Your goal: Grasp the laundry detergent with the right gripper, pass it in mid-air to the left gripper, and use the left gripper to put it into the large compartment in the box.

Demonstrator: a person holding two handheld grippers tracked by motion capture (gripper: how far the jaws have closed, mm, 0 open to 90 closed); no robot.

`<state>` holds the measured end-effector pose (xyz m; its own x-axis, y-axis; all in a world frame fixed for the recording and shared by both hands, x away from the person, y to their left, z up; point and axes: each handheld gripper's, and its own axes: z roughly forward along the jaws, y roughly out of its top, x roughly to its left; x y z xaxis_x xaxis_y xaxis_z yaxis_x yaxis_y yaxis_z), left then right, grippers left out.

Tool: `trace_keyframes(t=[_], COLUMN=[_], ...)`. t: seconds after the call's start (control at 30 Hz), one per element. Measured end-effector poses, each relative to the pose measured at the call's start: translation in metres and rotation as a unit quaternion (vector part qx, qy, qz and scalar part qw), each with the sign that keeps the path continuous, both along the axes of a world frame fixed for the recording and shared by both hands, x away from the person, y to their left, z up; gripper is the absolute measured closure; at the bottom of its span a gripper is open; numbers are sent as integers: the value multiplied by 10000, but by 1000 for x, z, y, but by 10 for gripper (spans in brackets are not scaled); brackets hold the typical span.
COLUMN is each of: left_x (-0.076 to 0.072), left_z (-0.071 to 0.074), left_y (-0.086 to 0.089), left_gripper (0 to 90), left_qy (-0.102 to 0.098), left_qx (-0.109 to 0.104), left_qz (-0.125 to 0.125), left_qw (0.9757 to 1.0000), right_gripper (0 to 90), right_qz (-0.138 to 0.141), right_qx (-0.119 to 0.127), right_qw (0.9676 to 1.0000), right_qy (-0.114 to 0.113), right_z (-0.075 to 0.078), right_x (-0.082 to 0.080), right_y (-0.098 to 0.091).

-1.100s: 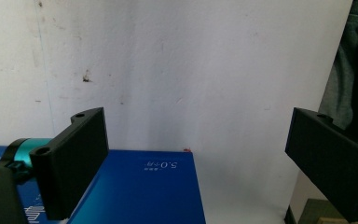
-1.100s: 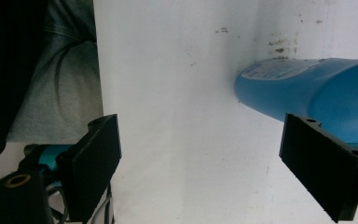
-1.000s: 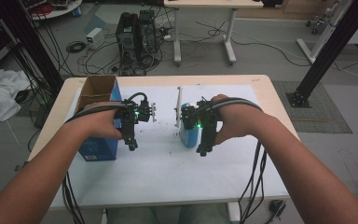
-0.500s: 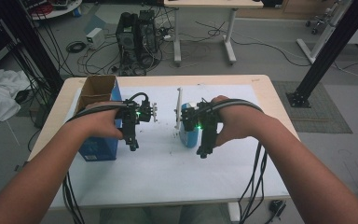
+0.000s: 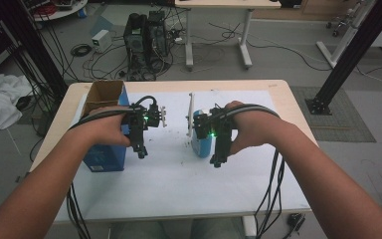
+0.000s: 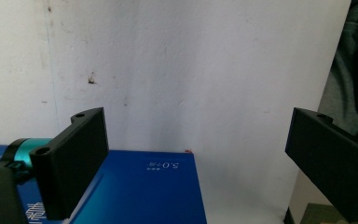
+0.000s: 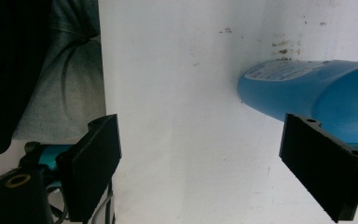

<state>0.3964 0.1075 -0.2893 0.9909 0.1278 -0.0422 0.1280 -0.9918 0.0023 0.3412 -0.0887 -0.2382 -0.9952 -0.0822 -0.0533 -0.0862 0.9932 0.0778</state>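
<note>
My left gripper (image 5: 140, 149) hangs over the white sheet (image 5: 179, 174), just right of a blue box (image 5: 104, 154) with an open cardboard top. In the left gripper view its jaws (image 6: 198, 121) stand wide open, holding nothing, with the blue box (image 6: 154, 186) low in front. My right gripper (image 5: 218, 159) points down at the sheet beside a blue bottle (image 5: 200, 142). In the right gripper view it is open (image 7: 200, 123), and the blue bottle (image 7: 317, 91) lies past its right jaw, not between the jaws.
A thin white upright piece (image 5: 190, 114) stands behind the bottle. Black cables (image 5: 273, 179) trail from both grippers over the table's front edge. The wooden table rim (image 5: 288, 99) frames the sheet. Computer gear and cables sit on the floor beyond.
</note>
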Motion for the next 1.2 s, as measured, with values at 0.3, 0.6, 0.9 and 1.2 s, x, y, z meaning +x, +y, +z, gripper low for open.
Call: trace_keyframes(t=[0.3,0.6,0.9,1.2], left_x=[-3,-5,-10,-9], left_z=[-2,-1,0,-1], left_y=[-1,1,4,5], left_gripper=[58,58,58,58], left_qy=[-10,-27,-64,-88], left_qx=[67,20,8,-42], left_qz=[3,14,-5,-21], left_qw=[10000,10000,10000,10000], right_gripper=[117,117,117,117], right_qz=[-25,-99,-252,-523], right_qx=[13,198,811,1820], right_qw=[10000,9997,9964,9819], right_qy=[-32,-87,-78,-22], right_z=[-1,-5,-11,-21], right_x=[-3,-6,-7,-5], right_y=[-2,-3,-8,-19])
